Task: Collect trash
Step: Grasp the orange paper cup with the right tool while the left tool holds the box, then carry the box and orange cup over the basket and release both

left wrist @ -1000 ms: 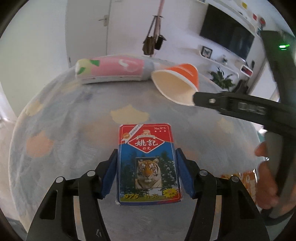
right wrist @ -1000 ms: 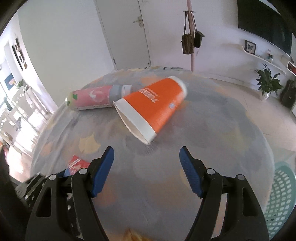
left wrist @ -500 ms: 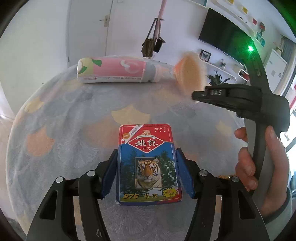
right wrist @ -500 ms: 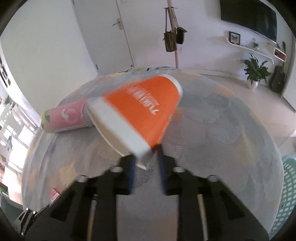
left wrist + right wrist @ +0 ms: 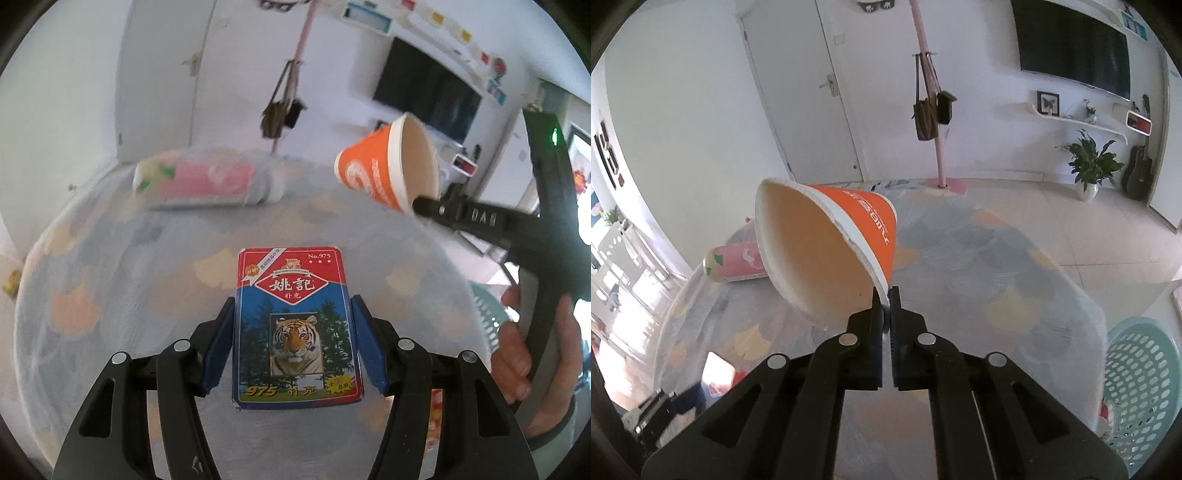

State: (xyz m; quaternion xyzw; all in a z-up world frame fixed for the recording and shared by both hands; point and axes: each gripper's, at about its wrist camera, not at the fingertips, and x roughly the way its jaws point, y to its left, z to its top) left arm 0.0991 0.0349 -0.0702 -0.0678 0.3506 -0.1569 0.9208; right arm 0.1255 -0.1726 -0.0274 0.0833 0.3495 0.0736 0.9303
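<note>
My left gripper [image 5: 293, 332] is shut on a red and blue card box with a tiger picture [image 5: 295, 328], its blue pads pressing both long sides, lifted slightly above the round table [image 5: 110, 266]. My right gripper [image 5: 885, 295] is shut on the white rim of an orange paper cup [image 5: 827, 236], which hangs tilted above the table with its mouth toward the camera. The left wrist view shows the same cup [image 5: 384, 166] in the air at upper right, pinched by the right gripper [image 5: 421, 203]. A pink tube-shaped package [image 5: 207, 181] lies on the far side of the table.
A teal plastic basket with holes [image 5: 1137, 387] stands on the floor right of the table. A person's hand [image 5: 532, 343] holds the right gripper's handle. A pink coat stand with bags [image 5: 929, 110], a door, a plant and a wall TV lie beyond.
The right gripper went from open to shut on the cup's rim and lifted the cup off the table. The left gripper with the card box rose a little.
</note>
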